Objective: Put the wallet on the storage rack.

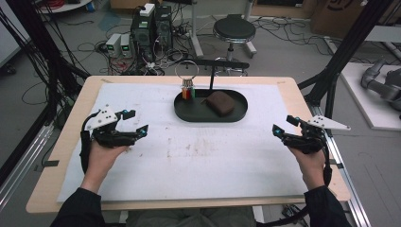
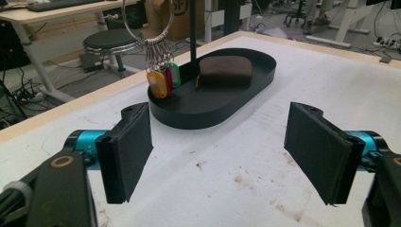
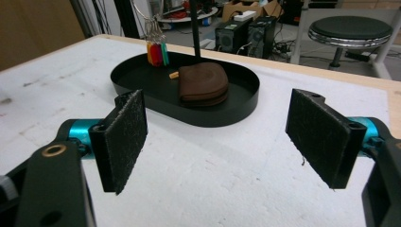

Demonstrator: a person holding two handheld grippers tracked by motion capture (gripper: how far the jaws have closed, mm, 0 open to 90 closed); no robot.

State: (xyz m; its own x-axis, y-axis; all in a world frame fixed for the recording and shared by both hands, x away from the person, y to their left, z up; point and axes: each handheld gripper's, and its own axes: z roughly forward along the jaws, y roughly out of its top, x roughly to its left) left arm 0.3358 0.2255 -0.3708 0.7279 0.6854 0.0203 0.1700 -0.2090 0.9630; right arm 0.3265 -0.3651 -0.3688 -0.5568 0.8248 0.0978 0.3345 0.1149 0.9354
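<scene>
A black oval tray [image 1: 189, 115] [image 2: 189, 116] [image 3: 246, 101] sits at the far middle of the white mat. In it lies a brown pouch [image 1: 220, 102] [image 2: 225, 71] [image 3: 203, 84]. A key ring with coloured tags [image 1: 187, 90] [image 2: 161, 78] [image 3: 156, 49] hangs from a thin black stand over the tray's left end. My left gripper [image 1: 133, 121] [image 2: 217, 158] is held above the mat's left side, open, nothing between its pads. My right gripper [image 1: 284, 124] [image 3: 222, 144] is at the mat's right edge, open and empty. Both point toward the tray.
The white foam mat [image 1: 198, 156] covers a wooden table [image 1: 71, 127]. A round stool [image 1: 234, 29], computer towers [image 1: 153, 26] and loose cables stand on the floor behind. Black frame posts [image 1: 347, 47] rise at the table's right and left sides.
</scene>
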